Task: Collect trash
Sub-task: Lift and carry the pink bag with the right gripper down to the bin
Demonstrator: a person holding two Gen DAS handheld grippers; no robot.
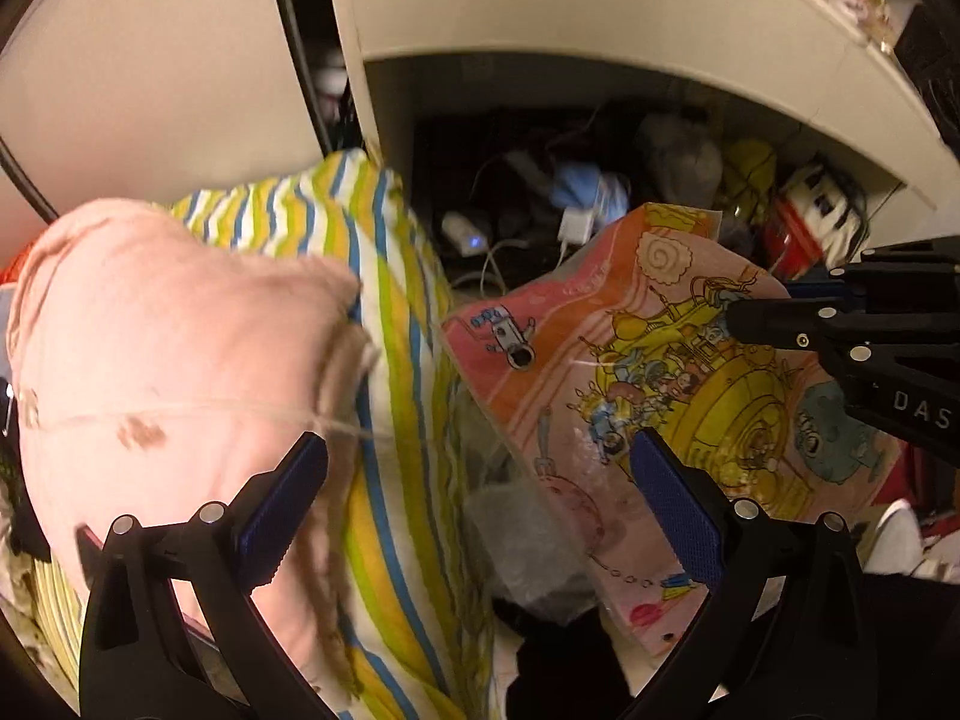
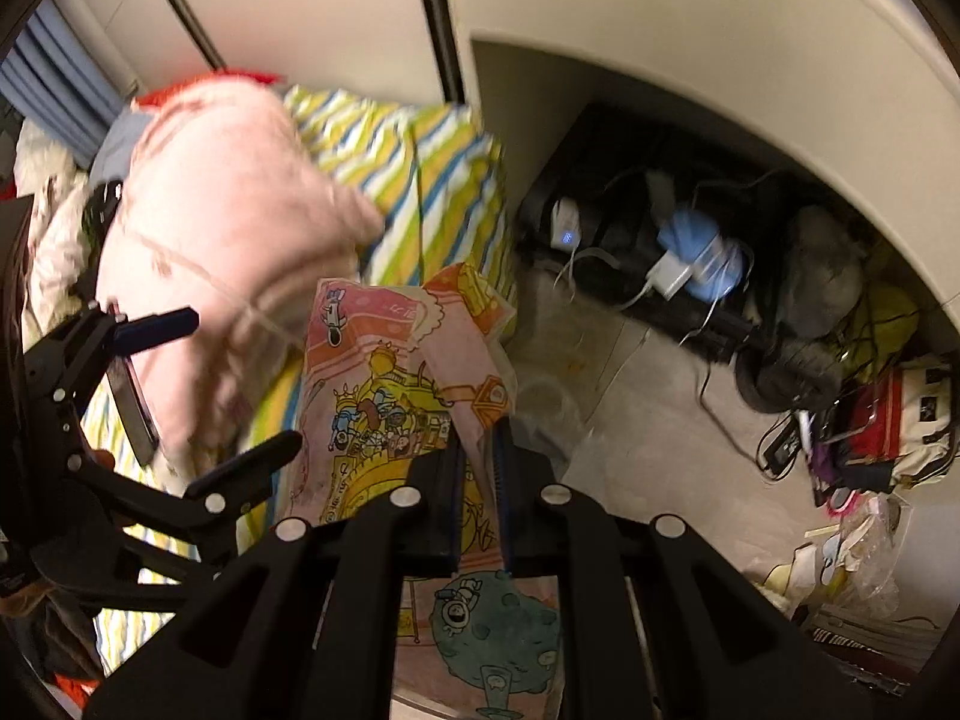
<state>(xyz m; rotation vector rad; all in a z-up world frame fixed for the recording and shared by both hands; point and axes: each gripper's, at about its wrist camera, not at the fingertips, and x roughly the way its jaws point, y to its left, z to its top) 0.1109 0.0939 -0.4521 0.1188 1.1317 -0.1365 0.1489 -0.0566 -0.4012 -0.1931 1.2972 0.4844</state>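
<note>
**One cartoon-printed bag in hand**

Right gripper point(image 2: 480, 468) pinches the cartoon-printed plastic bag point(image 2: 384, 396) just beside the striped bedding point(image 2: 432, 180). Left gripper point(image 1: 474, 510) gapes wide, empty. Judged step: carrying collected trash; next, find more rubbish or a bin.

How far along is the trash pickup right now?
Done: nothing visibly binned; no trash container is in view. In hand: the right hand-held gripper is shut on the cartoon-printed plastic bag. The left hand-held gripper is open and empty beside the pink blanket. Left: the crumpled clear wrappers on the floor at the right still look uncollected.
</note>
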